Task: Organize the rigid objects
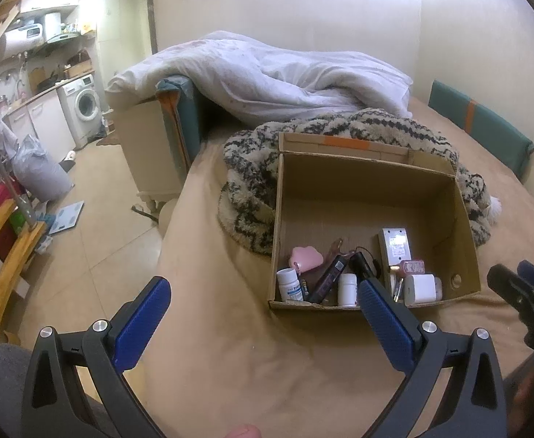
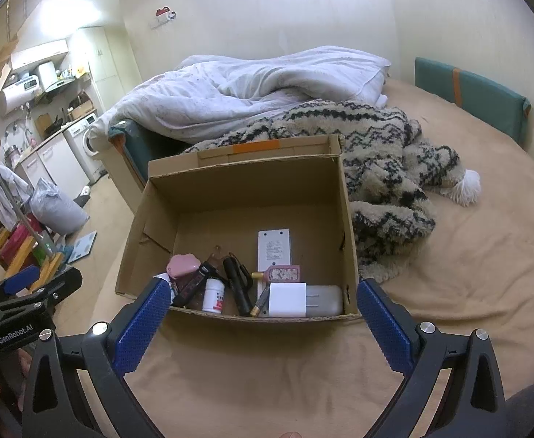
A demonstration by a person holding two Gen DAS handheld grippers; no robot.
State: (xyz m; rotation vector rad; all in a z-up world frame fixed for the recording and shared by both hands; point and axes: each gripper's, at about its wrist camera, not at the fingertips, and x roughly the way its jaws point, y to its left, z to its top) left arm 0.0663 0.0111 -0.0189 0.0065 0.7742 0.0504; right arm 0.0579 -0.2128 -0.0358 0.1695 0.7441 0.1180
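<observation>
A cardboard box (image 2: 245, 197) sits open on the tan-covered bed (image 2: 467, 273), just in front of a patterned shaggy blanket (image 2: 387, 168) and a white duvet (image 2: 252, 87). Along its near wall lie the small rigid things: a pink shell-shaped case (image 2: 182, 265), a white pill bottle (image 2: 213, 295), a black cylinder (image 2: 236, 284), a white power strip (image 2: 273, 250), a pink perfume bottle (image 2: 279, 273) and a white charger plug (image 2: 288, 300). The left gripper (image 1: 263, 299) and the right gripper (image 2: 263, 299) both hover short of the box above the bed, jaws spread wide and holding nothing.
</observation>
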